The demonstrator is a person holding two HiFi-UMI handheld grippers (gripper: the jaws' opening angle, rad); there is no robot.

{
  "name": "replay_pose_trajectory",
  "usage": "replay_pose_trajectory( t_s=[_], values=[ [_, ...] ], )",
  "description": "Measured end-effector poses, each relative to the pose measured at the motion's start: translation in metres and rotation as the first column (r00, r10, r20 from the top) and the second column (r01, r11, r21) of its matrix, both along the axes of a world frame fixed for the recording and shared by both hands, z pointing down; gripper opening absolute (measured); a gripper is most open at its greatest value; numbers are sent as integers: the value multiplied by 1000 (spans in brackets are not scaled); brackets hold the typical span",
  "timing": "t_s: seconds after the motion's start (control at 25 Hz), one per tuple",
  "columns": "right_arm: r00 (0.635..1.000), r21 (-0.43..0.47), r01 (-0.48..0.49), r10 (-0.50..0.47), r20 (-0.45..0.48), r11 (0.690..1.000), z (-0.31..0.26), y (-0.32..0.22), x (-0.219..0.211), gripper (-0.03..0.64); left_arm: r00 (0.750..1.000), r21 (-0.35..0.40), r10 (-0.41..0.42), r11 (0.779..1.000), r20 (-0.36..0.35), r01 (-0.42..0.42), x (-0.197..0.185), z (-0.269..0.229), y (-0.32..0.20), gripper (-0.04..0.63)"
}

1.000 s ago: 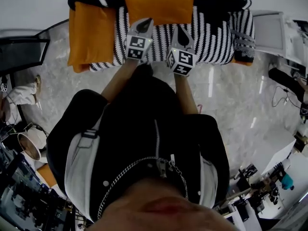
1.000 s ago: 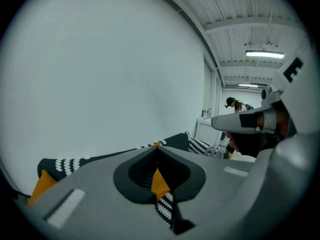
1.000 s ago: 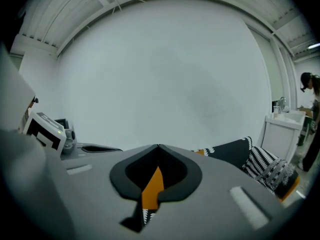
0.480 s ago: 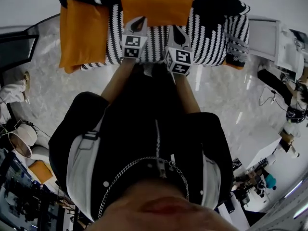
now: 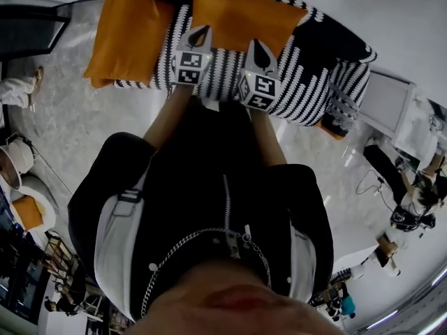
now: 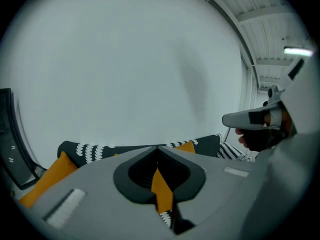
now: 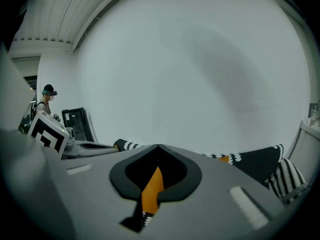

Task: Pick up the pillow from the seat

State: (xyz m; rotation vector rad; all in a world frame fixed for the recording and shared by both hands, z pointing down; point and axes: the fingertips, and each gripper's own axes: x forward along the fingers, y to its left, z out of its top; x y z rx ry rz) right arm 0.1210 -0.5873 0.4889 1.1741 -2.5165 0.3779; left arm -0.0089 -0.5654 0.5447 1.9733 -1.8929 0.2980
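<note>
Black jacket (image 5: pixel 202 166), grey side panels (image 5: pixel 115 246), front zip (image 5: pixel 227 201), prob. silver chain (image 5: pixel 199 237).

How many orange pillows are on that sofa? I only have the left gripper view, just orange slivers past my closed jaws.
Observer: Two in the head view: an end pillow at the striped sofa's left end in the picture, a backrest pillow leaning mid-sofa.
Operator: Is the right gripper holding anything?
Observer: No; in its own view the right gripper is shut and empty.
Operator: Which pillow am I nearer?
Observer: In the head view the left gripper points at the backrest pillow's lower left corner, apparently short of it.
</note>
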Motion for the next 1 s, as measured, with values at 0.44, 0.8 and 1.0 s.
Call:
replay_pose_trajectory(
  t_s=[0.44, 0.8, 1.0],
  values=[
    [997, -50, -62, 64, 41, 997, 41, -125, 108, 3, 990, -113, -94, 988, 110, 106, 32, 29, -42, 11],
    [991, -44, -79, 74, -110, 996, 125, -184, 159, 3, 987, -218, -74, 970, 145, 105, -8, 87, -31, 11],
    [980, -34, -52, 44, -196, 998, 170, -198, 168, 5, 996, -221, -29, 974, 84, 47, -38, 141, -44, 57]
  ],
)
